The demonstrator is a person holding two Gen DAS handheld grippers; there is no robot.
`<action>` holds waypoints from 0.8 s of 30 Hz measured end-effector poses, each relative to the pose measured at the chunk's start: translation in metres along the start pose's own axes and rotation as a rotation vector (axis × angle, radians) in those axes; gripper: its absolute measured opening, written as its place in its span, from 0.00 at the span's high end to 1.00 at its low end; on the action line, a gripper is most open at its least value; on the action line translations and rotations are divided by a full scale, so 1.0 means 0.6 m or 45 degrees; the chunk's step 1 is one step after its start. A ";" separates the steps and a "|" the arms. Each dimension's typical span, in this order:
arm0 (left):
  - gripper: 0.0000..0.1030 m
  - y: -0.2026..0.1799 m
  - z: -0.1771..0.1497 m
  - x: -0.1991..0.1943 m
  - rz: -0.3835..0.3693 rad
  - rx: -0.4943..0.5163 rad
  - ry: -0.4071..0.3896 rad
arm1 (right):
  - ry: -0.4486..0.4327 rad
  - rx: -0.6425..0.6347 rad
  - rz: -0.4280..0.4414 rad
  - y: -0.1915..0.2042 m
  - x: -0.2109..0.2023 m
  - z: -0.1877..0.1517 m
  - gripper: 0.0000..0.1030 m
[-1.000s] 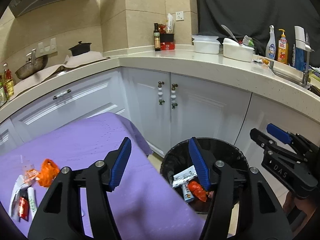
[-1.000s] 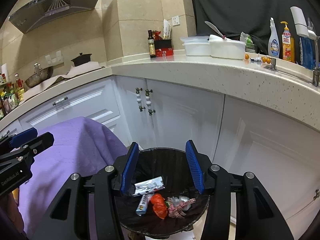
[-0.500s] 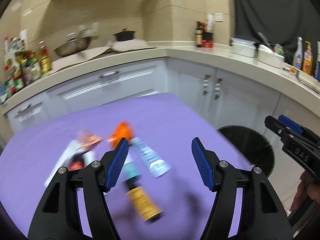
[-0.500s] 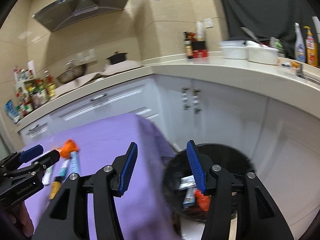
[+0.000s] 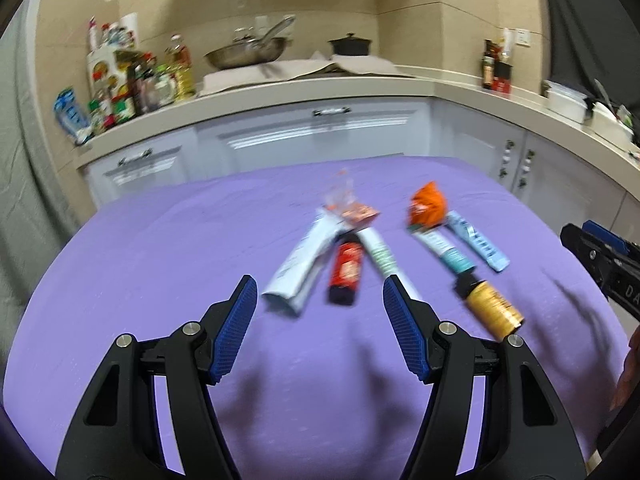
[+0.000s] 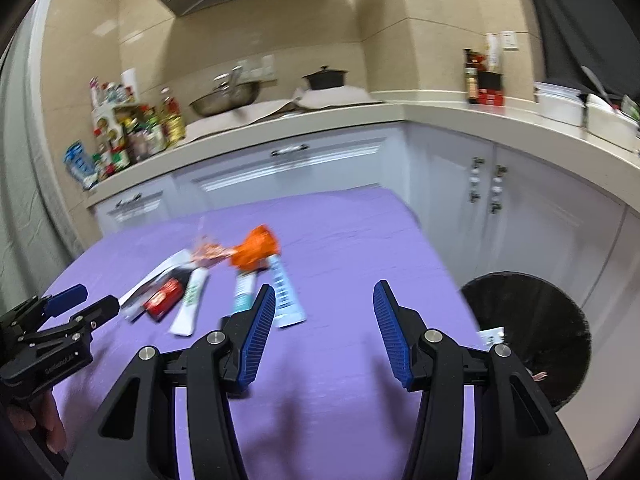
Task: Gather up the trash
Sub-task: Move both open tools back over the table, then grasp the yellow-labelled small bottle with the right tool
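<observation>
Trash lies in a loose row on the purple cloth (image 5: 160, 264): a white packet (image 5: 304, 264), a red and black tube (image 5: 347, 270), a white and green tube (image 5: 382, 258), an orange wrapper (image 5: 427, 205), a teal tube (image 5: 444, 249), a pale blue sachet (image 5: 478, 245) and a small gold bottle (image 5: 494, 309). My left gripper (image 5: 317, 300) hovers open just short of the white packet and red tube. My right gripper (image 6: 323, 309) is open over bare cloth, the blue sachet (image 6: 285, 294) by its left finger. The black bin (image 6: 532, 328) stands right of the table.
White cabinets (image 5: 320, 136) and a beige counter run behind the table, with bottles (image 5: 132, 88), a wok (image 5: 248, 52) and a black pot (image 5: 350, 45) on top. A crumpled clear and red wrapper (image 5: 348, 208) lies behind the tubes. The table's right edge drops off beside the bin.
Both grippers have swung left, from over the black bin to over the purple table. The row of trash now lies in front of the left gripper. Both stay empty.
</observation>
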State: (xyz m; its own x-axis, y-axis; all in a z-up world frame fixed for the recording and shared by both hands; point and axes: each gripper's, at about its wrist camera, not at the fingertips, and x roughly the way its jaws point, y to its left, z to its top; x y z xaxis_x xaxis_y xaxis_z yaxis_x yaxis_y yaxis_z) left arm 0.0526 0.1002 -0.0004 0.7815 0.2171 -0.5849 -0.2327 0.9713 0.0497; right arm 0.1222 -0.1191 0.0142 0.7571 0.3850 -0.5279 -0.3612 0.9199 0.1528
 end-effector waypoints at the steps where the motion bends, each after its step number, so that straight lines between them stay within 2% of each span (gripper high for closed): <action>1: 0.38 0.008 -0.003 -0.002 0.004 -0.007 0.003 | 0.008 -0.006 0.009 0.008 0.000 -0.004 0.51; 13: 0.38 0.086 -0.032 -0.006 0.042 -0.070 0.054 | 0.149 -0.110 0.037 0.081 0.030 -0.023 0.51; 20: 0.38 0.094 -0.036 -0.005 0.034 -0.081 0.066 | 0.244 -0.148 0.037 0.097 0.047 -0.032 0.51; 24: 0.38 0.095 -0.037 -0.004 0.027 -0.081 0.068 | 0.280 -0.151 0.036 0.098 0.053 -0.036 0.54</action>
State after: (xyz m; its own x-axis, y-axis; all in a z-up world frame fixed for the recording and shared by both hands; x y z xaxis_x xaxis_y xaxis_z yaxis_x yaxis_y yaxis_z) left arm 0.0246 0.1532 -0.0142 0.7443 0.2302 -0.6269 -0.2863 0.9581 0.0118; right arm 0.1137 -0.0544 -0.0115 0.6139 0.3729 -0.6958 -0.4518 0.8887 0.0776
